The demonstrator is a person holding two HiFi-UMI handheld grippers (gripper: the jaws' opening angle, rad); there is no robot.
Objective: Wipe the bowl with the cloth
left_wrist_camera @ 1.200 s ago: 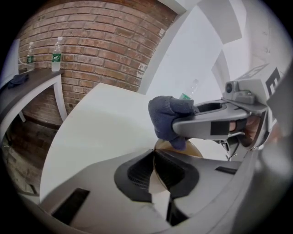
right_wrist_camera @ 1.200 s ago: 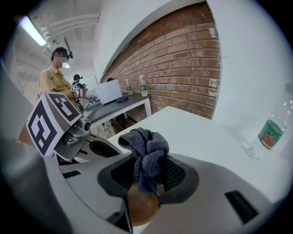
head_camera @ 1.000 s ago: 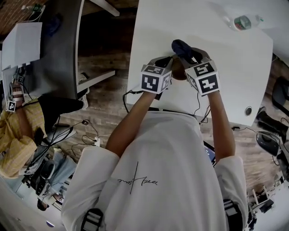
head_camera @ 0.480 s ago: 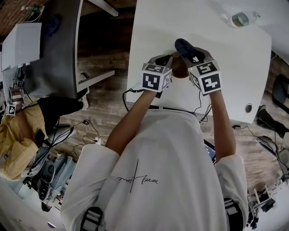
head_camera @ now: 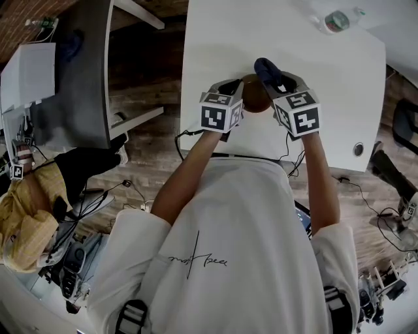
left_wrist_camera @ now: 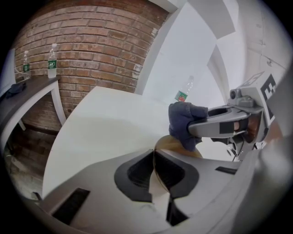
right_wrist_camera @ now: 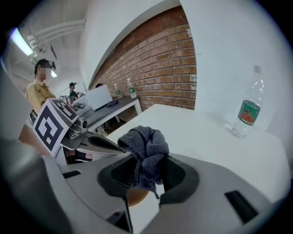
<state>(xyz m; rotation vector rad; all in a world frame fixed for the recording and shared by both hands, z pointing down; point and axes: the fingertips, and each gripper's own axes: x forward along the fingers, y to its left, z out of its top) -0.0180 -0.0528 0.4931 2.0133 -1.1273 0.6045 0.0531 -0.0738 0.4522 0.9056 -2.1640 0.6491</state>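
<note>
A brown bowl [head_camera: 255, 94] sits near the front edge of the white table [head_camera: 215, 45], between my two grippers. My left gripper [head_camera: 232, 89] is shut on the bowl's thin near rim; the left gripper view shows the rim [left_wrist_camera: 170, 145] pinched between the pads. My right gripper [head_camera: 279, 79] is shut on a bunched dark blue cloth [head_camera: 266, 67]. In the right gripper view the cloth [right_wrist_camera: 145, 145] bulges out above the jaws and hangs over the bowl [right_wrist_camera: 136, 195]. In the left gripper view the cloth [left_wrist_camera: 184, 119] rests against the bowl's far side.
A clear plastic bottle [head_camera: 334, 20] with a green label stands at the table's far right. A grey desk [head_camera: 78, 72] stands to the left across a gap of wooden floor. A person in yellow [head_camera: 26, 209] sits at lower left. Cables hang off the table's front edge.
My right gripper has slid a little sideways with the cloth over the bowl, and more of the bowl shows between the grippers. The left gripper keeps its hold in place.
</note>
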